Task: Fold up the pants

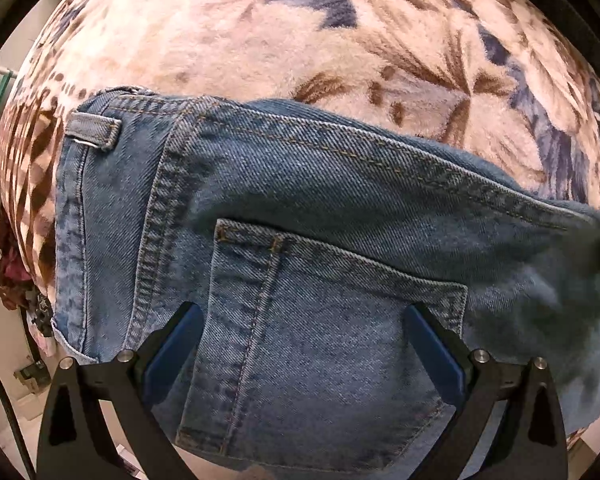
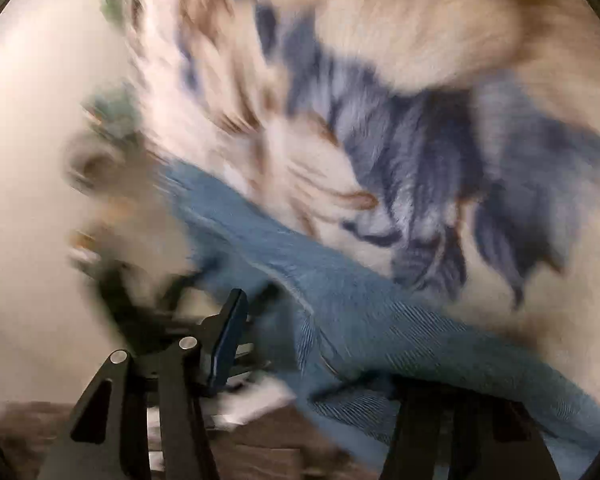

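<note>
Now | left gripper (image 1: pixel 300 344) jaws wide over jeans (image 1: pixel 300 200) pocket, gripping nothing | right gripper (image 2: pixel 320 360) blurred, grip possibly denim, cannot tell | risk: fold slipping off blanket (image 1: pixel 260 32).

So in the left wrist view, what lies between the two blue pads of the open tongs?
The jeans: their back pocket fills the gap between the left tongs' blue pads. Neither pad visibly clamps the denim.

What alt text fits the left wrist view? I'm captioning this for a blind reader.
Blue jeans lie on a fuzzy floral blanket, back pocket facing up and a belt loop at upper left. The left gripper is open, its two blue-padded fingers straddling the pocket.
</note>
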